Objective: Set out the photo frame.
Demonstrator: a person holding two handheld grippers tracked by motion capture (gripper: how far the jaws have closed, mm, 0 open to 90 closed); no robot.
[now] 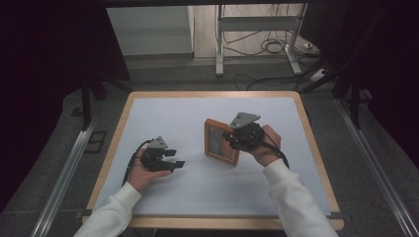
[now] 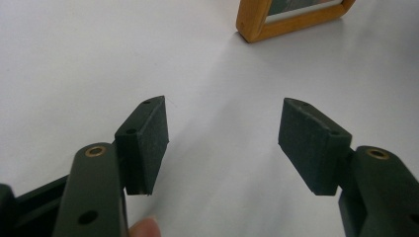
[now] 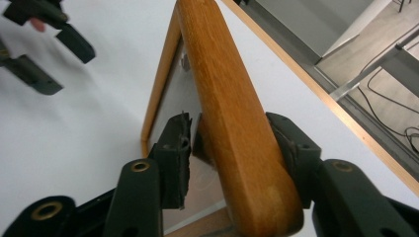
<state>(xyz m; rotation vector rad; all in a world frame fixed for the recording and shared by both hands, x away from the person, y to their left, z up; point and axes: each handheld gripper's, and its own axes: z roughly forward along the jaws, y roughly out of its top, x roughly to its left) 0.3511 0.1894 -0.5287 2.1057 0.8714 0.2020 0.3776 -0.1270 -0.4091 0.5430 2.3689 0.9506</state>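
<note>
Standing at the middle of the frame: a table (image 1: 148,113) with a pale top and a light wooden rim (image 1: 113,143). Spreading around it: grey floor (image 1: 163,74). Running along the lower left and lower right: 2 metal rails (image 1: 64,177). Rising at the upper middle: a metal stand (image 1: 257,29), with black cables (image 1: 272,47) lying coiled beside its legs. Hanging dark at the upper left and upper right: black curtains (image 1: 44,59). Showing pale at the top: a wall panel (image 1: 148,29).
</note>
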